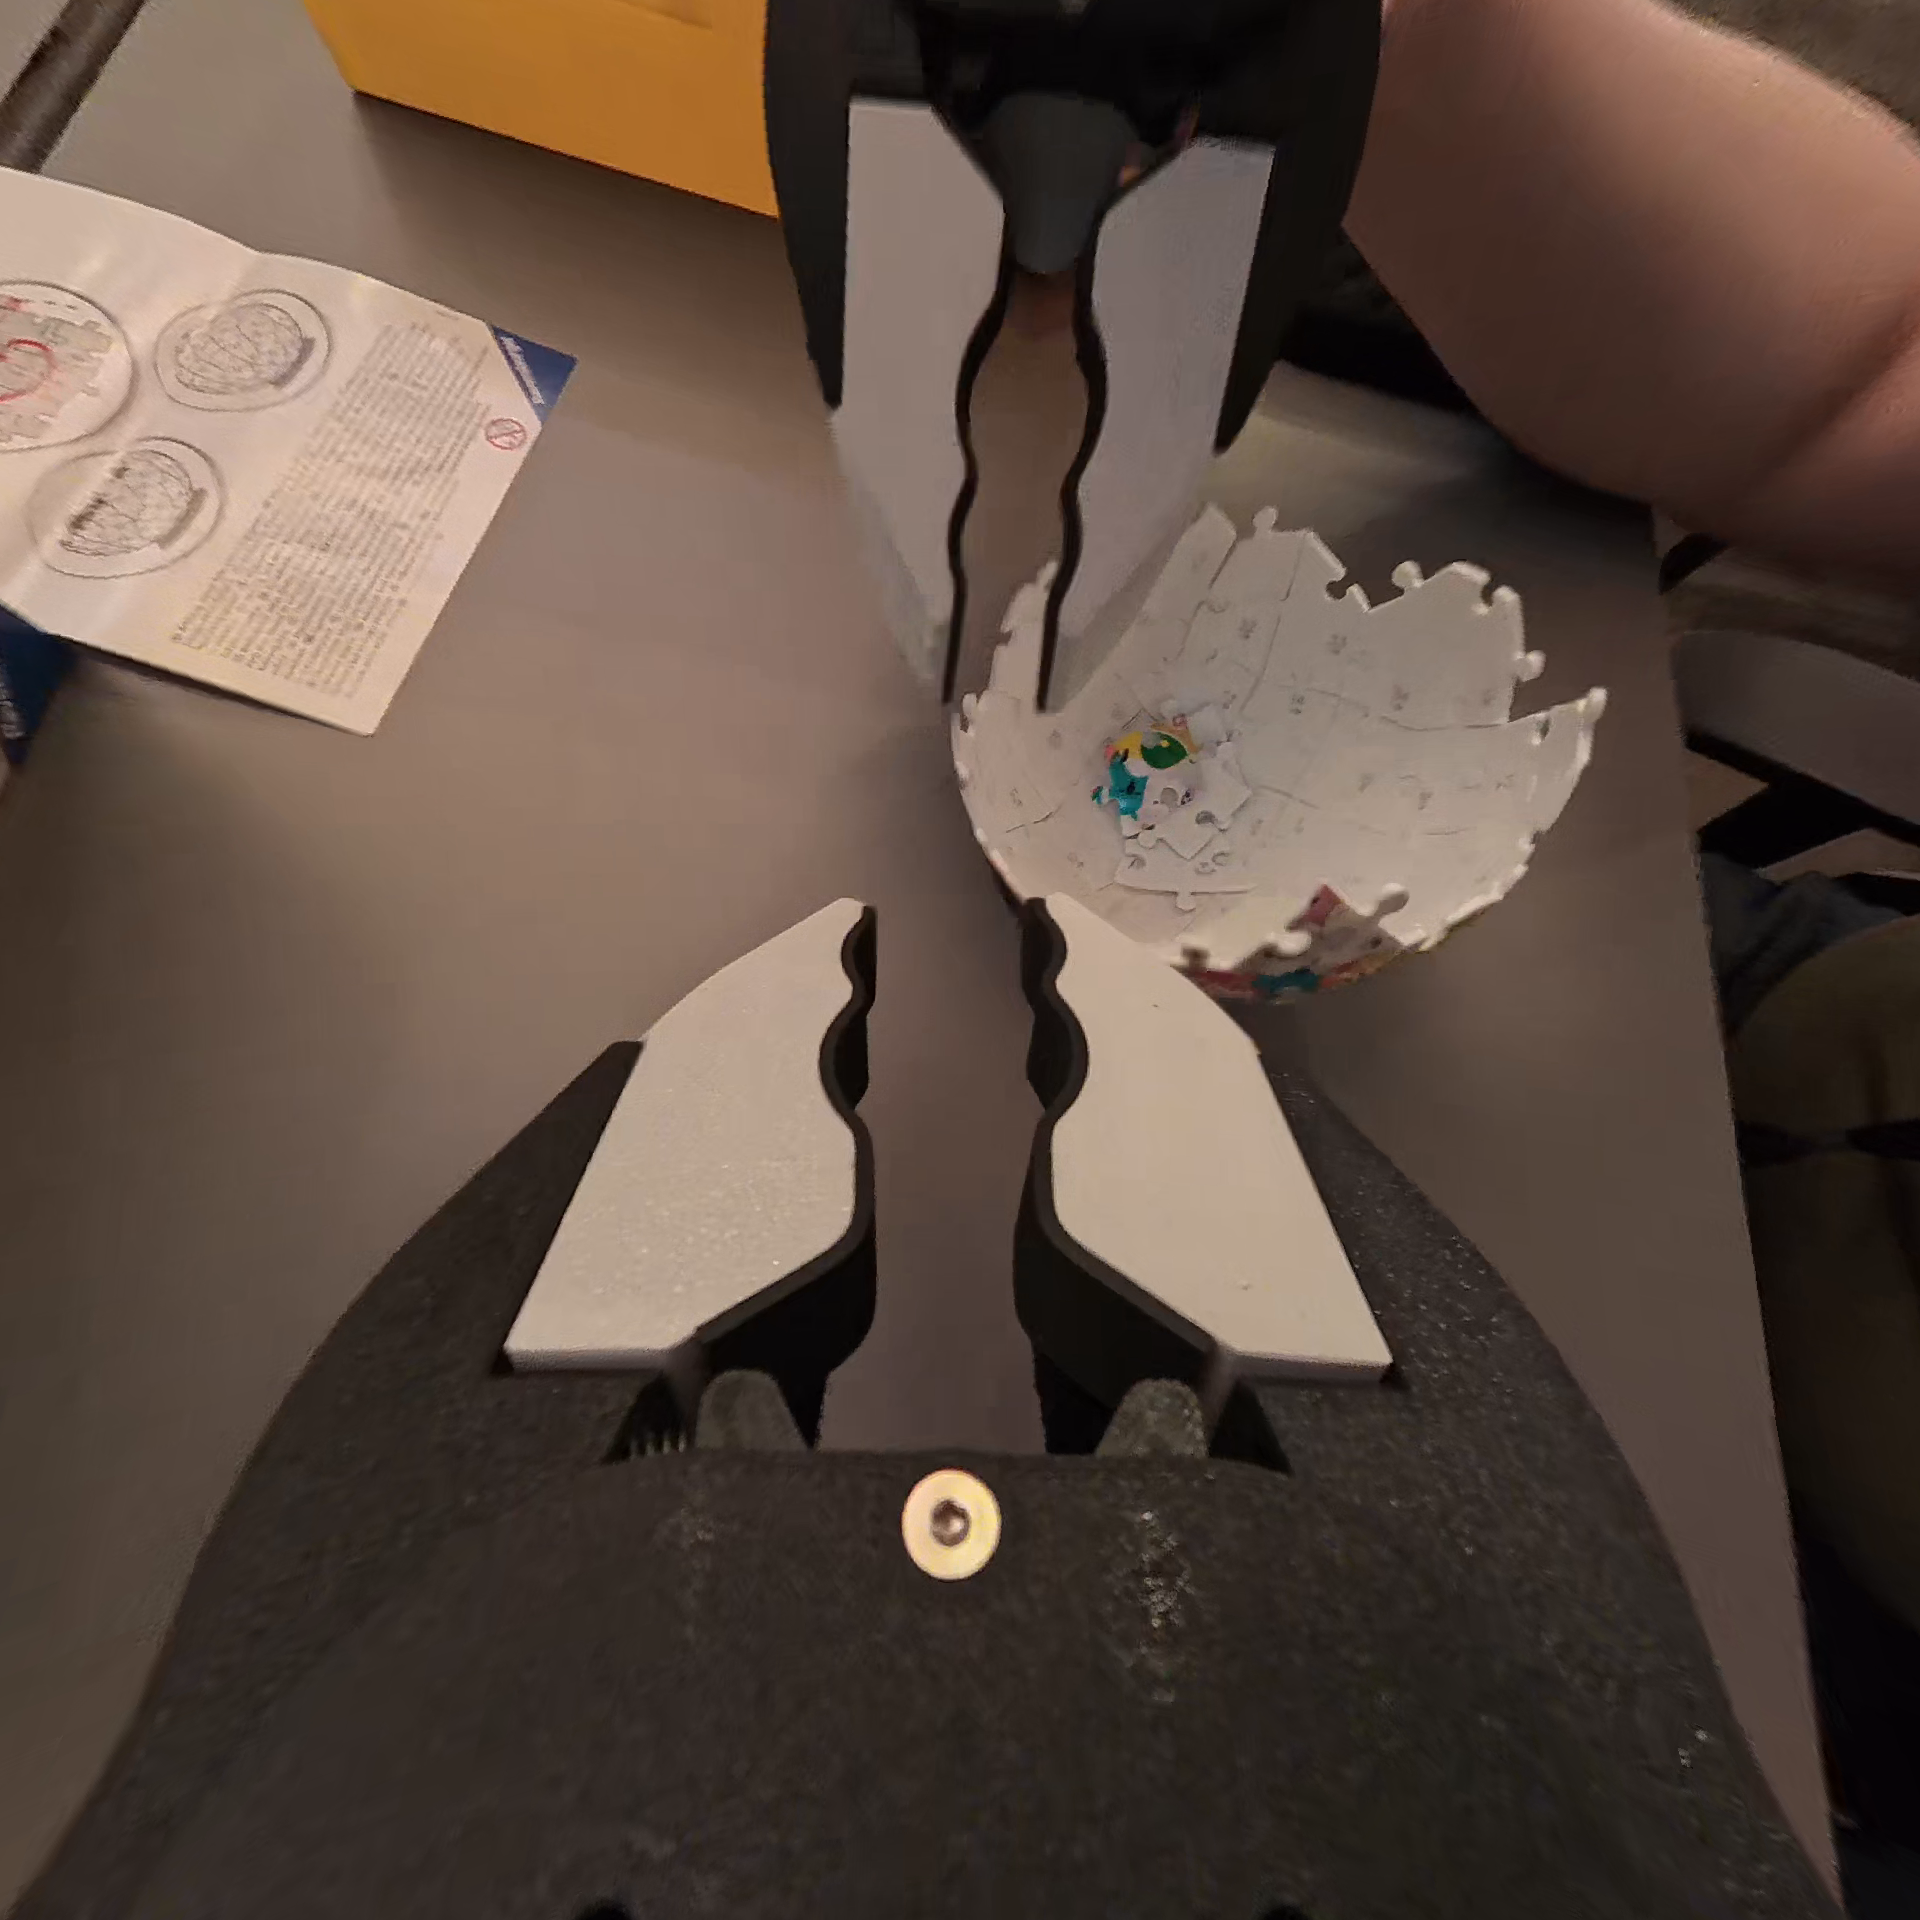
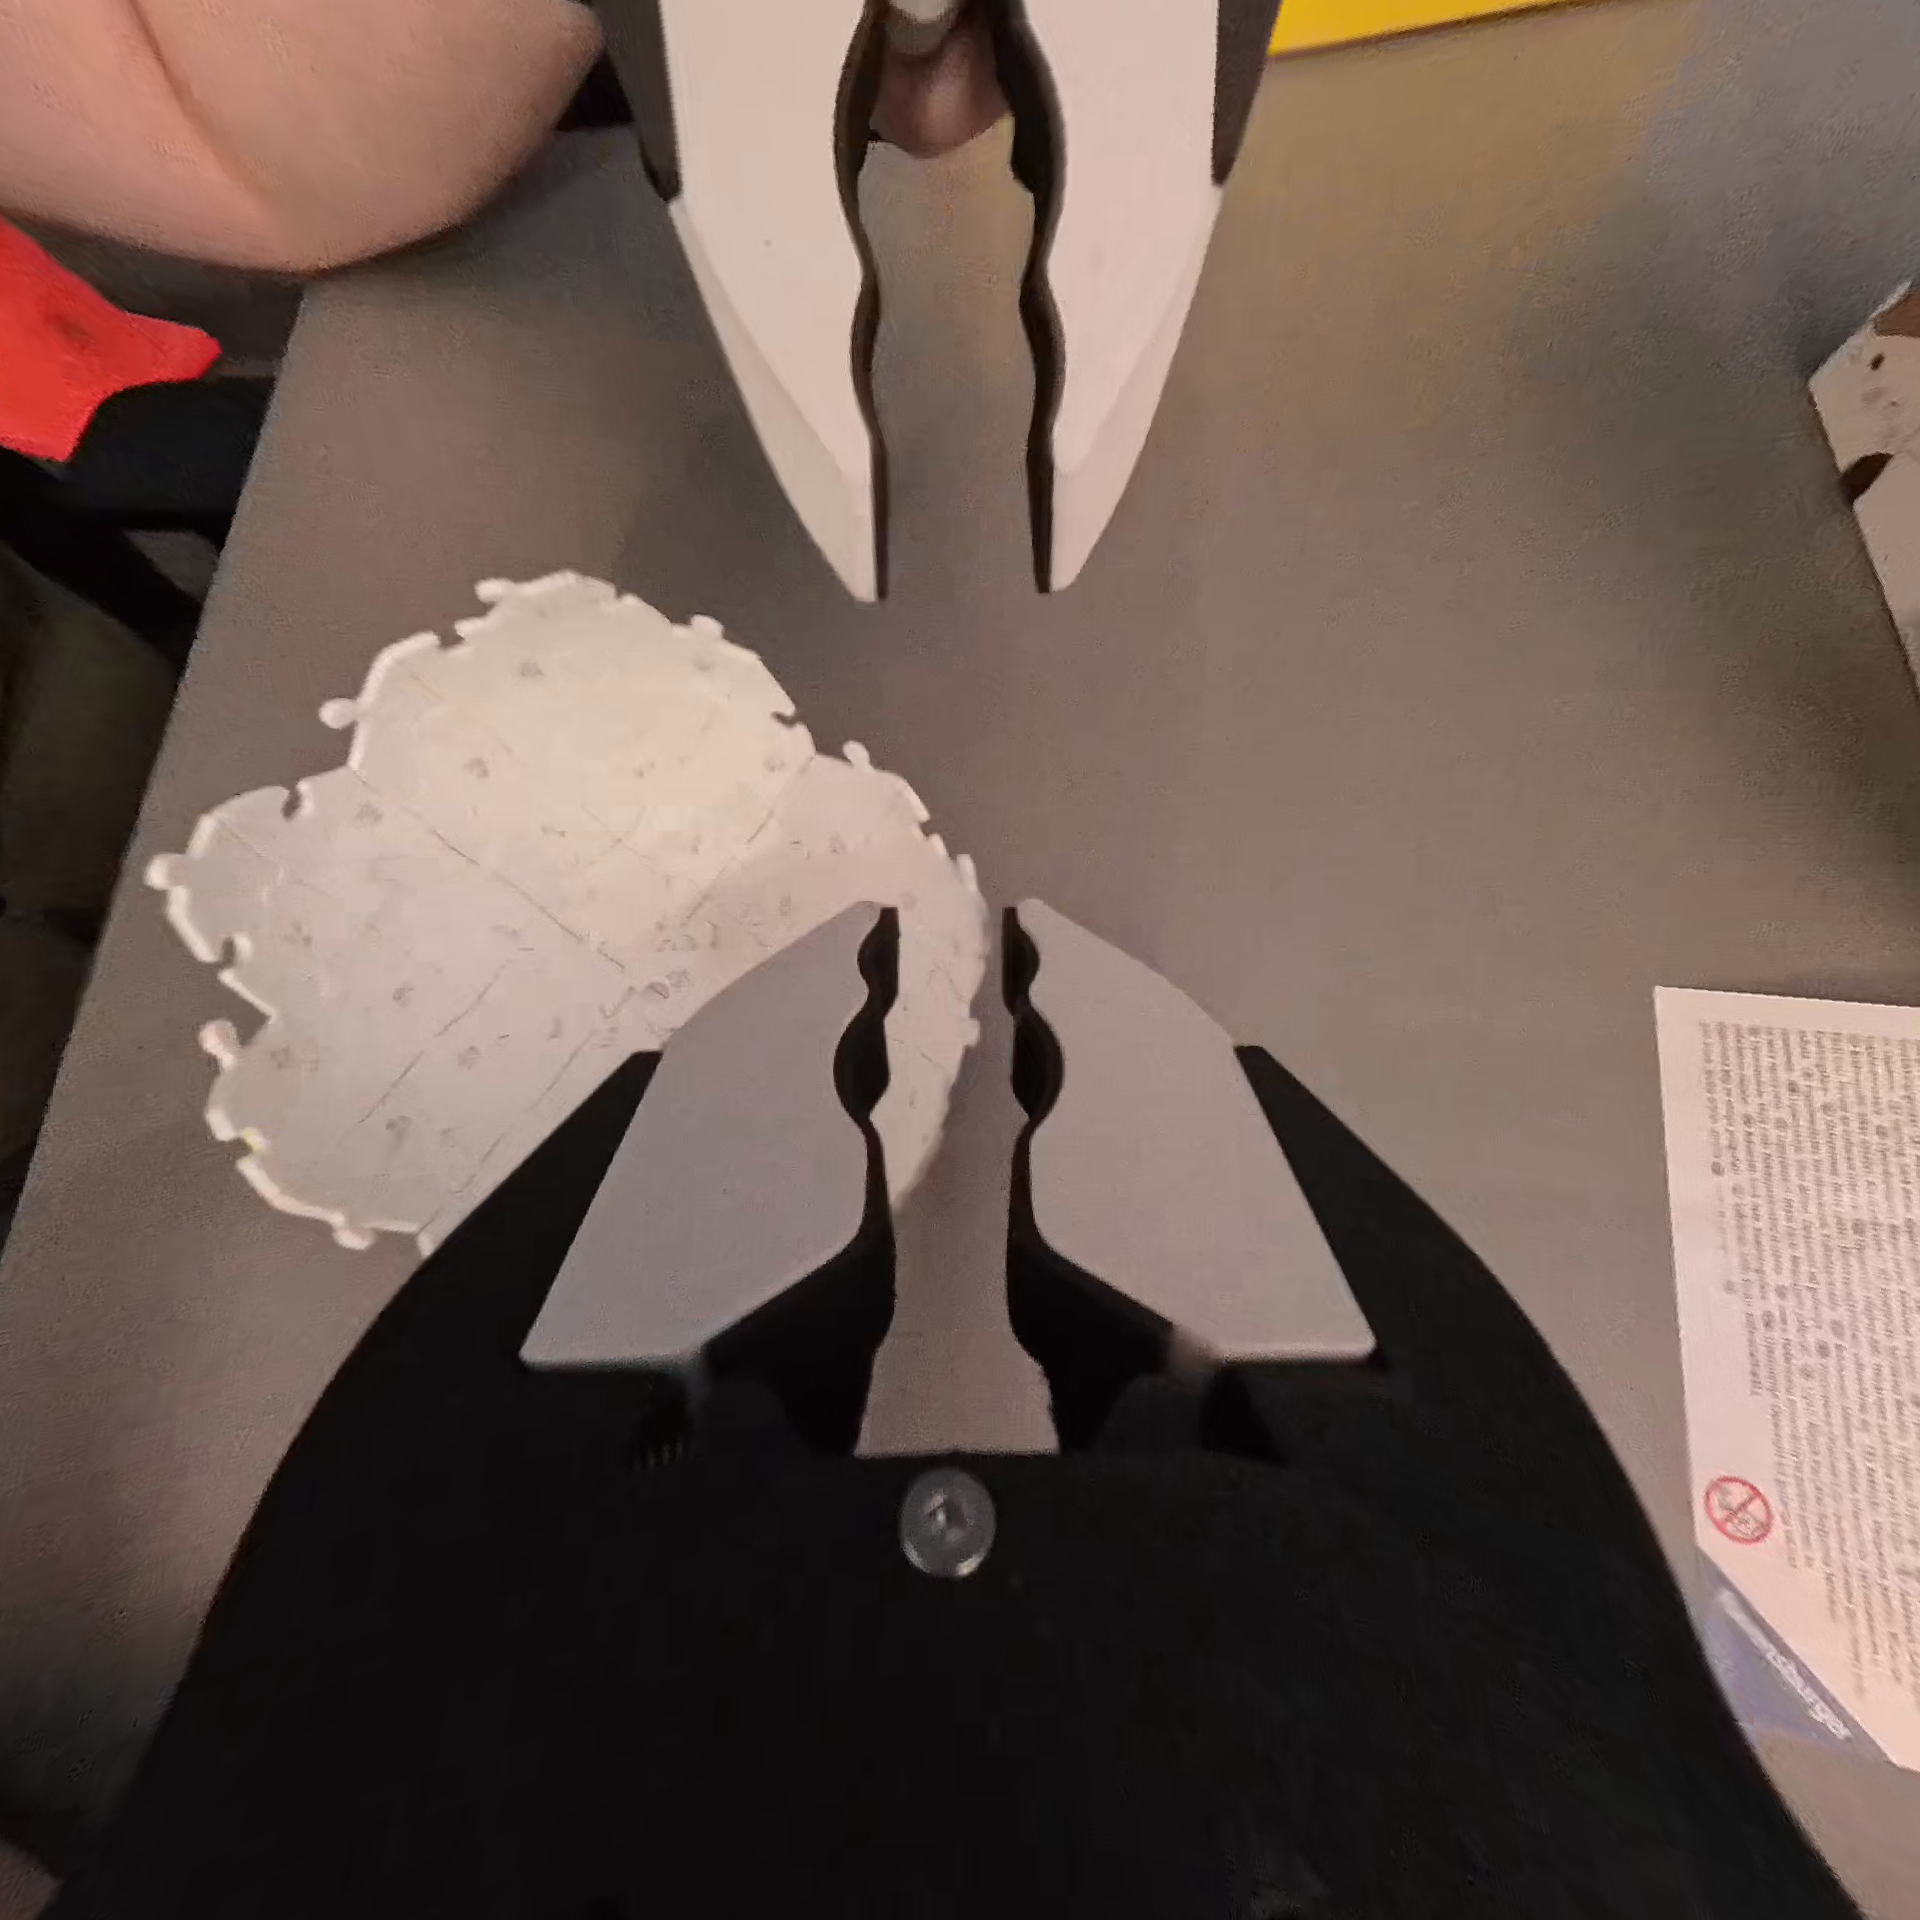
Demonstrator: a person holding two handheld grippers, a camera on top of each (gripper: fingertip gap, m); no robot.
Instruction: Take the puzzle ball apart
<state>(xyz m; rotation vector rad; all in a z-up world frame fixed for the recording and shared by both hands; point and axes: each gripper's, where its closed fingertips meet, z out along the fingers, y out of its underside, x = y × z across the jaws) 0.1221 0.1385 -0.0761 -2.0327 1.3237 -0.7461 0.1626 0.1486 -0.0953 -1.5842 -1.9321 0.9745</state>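
Note:
The puzzle ball [image 1: 1351, 727] is down to an open half shell, white inside and coloured outside, resting on the grey table [image 1: 468, 987]. Loose pieces [image 1: 1164, 790] lie in its bottom. My right gripper [image 1: 997, 698] comes down from the far side with its jaws apart, one finger on each side of the shell's near-left rim. In the right wrist view the right gripper [image 2: 948, 909] shows the shell [image 2: 499, 914] wall between its fingers. My left gripper [image 1: 948, 912] is open and empty, just in front of the shell; it also shows in the right wrist view [image 2: 958, 592].
A folded instruction leaflet [image 1: 260, 447] lies at the left, also seen in the right wrist view [image 2: 1808, 1351]. A yellow box [image 1: 561, 94] stands at the back. A person's forearm [image 1: 1662, 260] reaches over the shell. The table edge [image 1: 1704, 935] runs close to the right of the shell. Across from one pair of fingers to the other is roughly 6 cm.

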